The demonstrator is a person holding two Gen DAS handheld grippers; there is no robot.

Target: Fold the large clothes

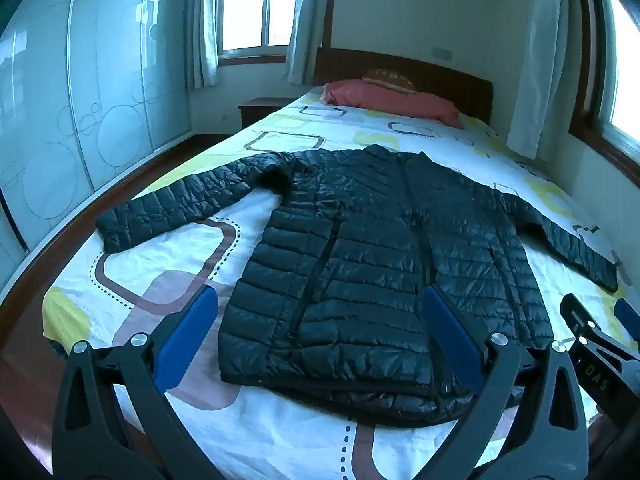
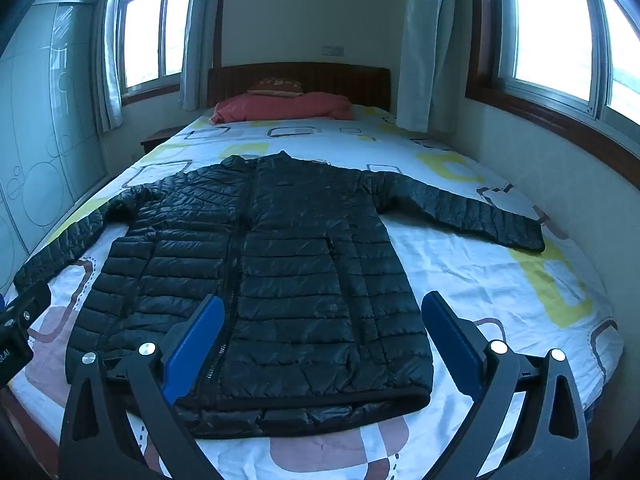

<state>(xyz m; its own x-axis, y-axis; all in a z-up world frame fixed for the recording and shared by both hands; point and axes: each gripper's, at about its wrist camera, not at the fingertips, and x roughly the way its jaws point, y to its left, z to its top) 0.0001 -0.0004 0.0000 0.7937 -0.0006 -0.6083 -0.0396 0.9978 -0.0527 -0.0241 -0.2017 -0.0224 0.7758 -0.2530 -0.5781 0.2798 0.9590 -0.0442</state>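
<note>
A black quilted puffer jacket lies flat and face up on the bed, zipped, hem toward me, both sleeves spread out to the sides. My left gripper hovers above the hem, open, with blue pads wide apart and nothing between them. My right gripper also hangs open over the hem, nothing held. In the left wrist view the right gripper shows at the right edge; in the right wrist view part of the left gripper shows at the left edge.
The bed sheet is white with yellow and brown rounded shapes. A pink pillow and a wooden headboard are at the far end. A wall with windows runs close along the right; a glass wardrobe and nightstand stand left.
</note>
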